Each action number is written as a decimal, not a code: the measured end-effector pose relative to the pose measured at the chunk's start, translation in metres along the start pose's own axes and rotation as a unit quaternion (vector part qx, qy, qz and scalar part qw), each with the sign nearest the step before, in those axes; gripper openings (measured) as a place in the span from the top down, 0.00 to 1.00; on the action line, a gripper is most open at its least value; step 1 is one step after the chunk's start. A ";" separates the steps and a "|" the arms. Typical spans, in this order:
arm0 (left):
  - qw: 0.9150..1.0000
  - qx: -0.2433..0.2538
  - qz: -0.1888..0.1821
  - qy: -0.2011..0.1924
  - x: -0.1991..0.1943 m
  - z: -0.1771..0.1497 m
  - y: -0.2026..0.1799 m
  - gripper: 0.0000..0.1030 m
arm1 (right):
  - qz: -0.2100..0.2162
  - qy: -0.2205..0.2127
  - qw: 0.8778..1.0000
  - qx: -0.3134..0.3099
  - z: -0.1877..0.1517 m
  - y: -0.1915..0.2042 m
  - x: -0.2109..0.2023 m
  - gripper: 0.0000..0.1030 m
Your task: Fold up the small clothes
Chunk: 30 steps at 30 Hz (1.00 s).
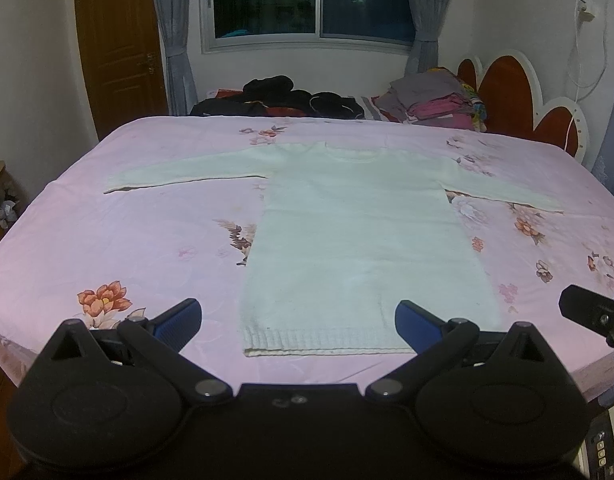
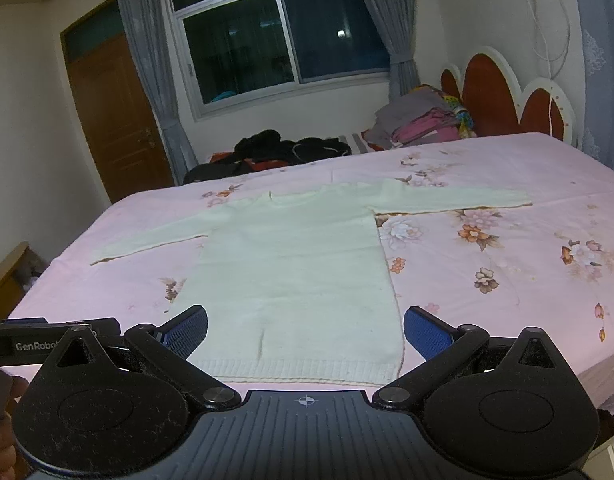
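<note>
Black tool (image 2: 305, 330), blue ribbed pads (image 2: 425, 330)

I count one white sweater (image 1: 347, 232), its two sleeves out at nine and three o'clock. One bed (image 1: 107, 240) under it. At twelve o'clock, one heap of dark clothes (image 1: 283, 98); at one o'clock, one stack of folded clothes (image 1: 435, 100). Two grippers: left gripper (image 1: 299, 324), right gripper (image 2: 305, 332). One window (image 2: 275, 28), two curtains, one door (image 1: 115, 40).
</note>
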<state>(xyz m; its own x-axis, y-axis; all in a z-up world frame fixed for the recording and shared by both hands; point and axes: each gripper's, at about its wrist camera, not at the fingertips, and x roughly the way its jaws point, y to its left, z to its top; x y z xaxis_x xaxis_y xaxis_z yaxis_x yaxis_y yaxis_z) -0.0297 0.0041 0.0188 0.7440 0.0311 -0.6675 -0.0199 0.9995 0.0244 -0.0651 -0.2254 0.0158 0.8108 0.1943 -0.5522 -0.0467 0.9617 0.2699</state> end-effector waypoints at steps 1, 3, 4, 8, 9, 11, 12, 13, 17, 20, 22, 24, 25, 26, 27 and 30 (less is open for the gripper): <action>1.000 0.000 0.000 0.000 0.000 0.000 0.000 0.00 | 0.000 0.000 1.000 0.001 -0.001 -0.002 0.000 0.00; 1.000 -0.001 0.000 0.000 0.000 0.000 0.000 0.00 | 0.000 0.000 1.000 0.001 -0.001 -0.002 0.000 0.00; 1.000 0.000 0.000 0.000 0.000 0.000 0.000 0.00 | 0.000 -0.001 1.000 0.002 -0.001 -0.001 0.001 0.00; 1.000 0.000 0.000 0.000 0.000 0.000 0.000 0.00 | 0.000 0.000 1.000 0.002 -0.001 -0.002 0.001 0.00; 1.000 0.000 0.000 0.000 0.000 0.000 0.000 0.00 | 0.000 0.000 1.000 0.002 -0.001 -0.002 0.001 0.00; 1.000 -0.001 0.000 0.000 0.000 0.000 0.000 0.00 | 0.000 0.002 1.000 0.003 -0.001 -0.002 0.002 0.00; 1.000 -0.001 0.000 0.001 0.001 0.000 0.000 0.00 | 0.001 0.002 1.000 0.004 0.000 -0.003 0.003 0.00; 1.000 -0.001 0.000 0.001 0.001 0.001 0.000 0.00 | 0.001 0.002 1.000 0.004 0.001 -0.003 0.003 0.00; 1.000 -0.002 0.001 0.002 0.001 0.001 0.000 0.00 | 0.002 0.000 1.000 0.005 0.002 -0.005 0.004 0.00; 1.000 -0.002 0.001 0.003 0.001 0.002 0.000 0.00 | 0.002 0.001 1.000 0.006 0.002 -0.006 0.008 0.00; 1.000 -0.003 0.002 0.004 0.003 0.003 0.000 0.00 | 0.001 0.003 1.000 0.007 0.003 -0.006 0.010 0.00; 1.000 -0.003 0.003 0.005 0.004 0.003 0.001 0.00 | 0.002 0.004 1.000 0.007 0.003 -0.006 0.013 0.00; 1.000 -0.004 0.003 0.005 0.005 0.003 0.000 0.00 | 0.002 0.004 1.000 0.007 0.003 -0.007 0.013 0.00; 1.000 -0.004 0.003 0.006 0.006 0.004 0.000 0.00 | 0.002 0.005 1.000 0.008 0.003 -0.007 0.014 0.00; 1.000 -0.004 0.004 0.007 0.007 0.004 0.000 0.00 | 0.003 0.006 1.000 0.008 0.003 -0.007 0.015 0.00; 1.000 -0.004 0.004 0.008 0.010 0.005 0.000 0.00 | 0.004 0.006 1.000 0.009 0.003 -0.008 0.017 0.00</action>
<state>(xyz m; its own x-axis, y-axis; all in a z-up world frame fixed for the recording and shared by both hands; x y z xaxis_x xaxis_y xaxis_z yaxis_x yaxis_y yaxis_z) -0.0196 0.0040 0.0159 0.7335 0.0400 -0.6785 -0.0320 0.9992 0.0244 -0.0496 -0.2308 0.0067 0.8034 0.2036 -0.5595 -0.0415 0.9566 0.2885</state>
